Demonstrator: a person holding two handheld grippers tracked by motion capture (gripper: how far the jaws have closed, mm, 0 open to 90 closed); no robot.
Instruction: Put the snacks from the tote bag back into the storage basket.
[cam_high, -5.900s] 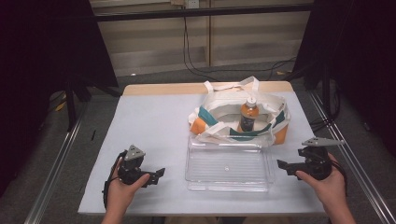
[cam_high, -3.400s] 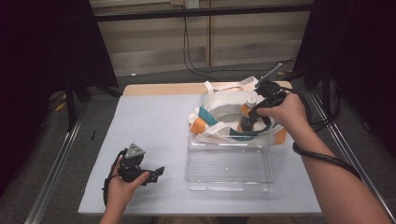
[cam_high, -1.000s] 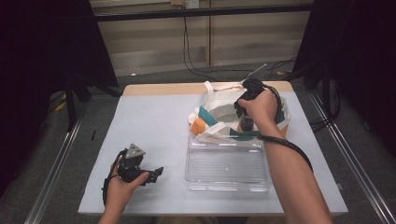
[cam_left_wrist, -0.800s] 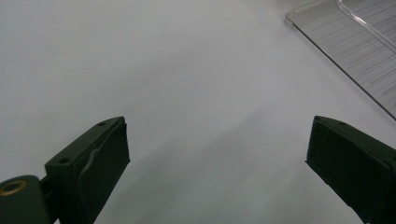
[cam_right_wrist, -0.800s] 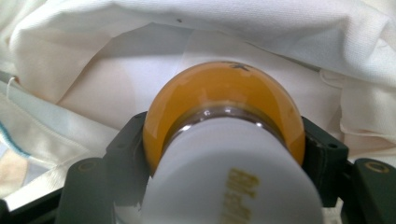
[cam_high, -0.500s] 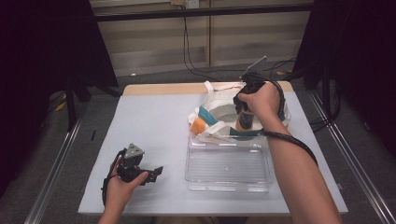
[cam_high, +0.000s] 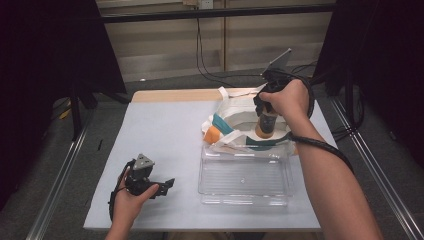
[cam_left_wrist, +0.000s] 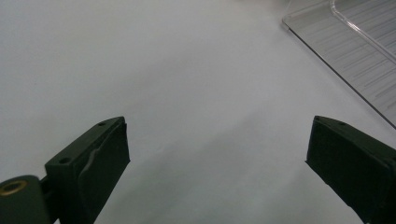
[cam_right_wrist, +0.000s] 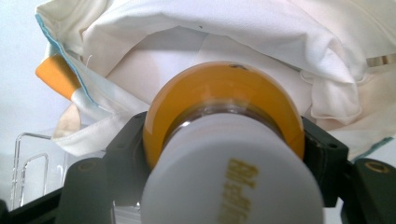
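Note:
An orange bottle with a white cap stands upright inside a white cloth bag with teal and orange trim, at the table's far right. My right gripper comes down on it from above, and in the right gripper view my right gripper is shut on the bottle just below the cap, a black jaw on each side. My left gripper rests low at the front left, held in a hand. In the left gripper view my left gripper is open over bare white table.
A clear plastic tray lies in front of the bag, and its corner is at the left gripper's upper right. The white table has bare room at left and centre. Cables hang behind the far edge.
My right gripper left the table's front right, reached into the bag and shut on the bottle; in the last second it shifted slightly right. The left gripper has stayed put.

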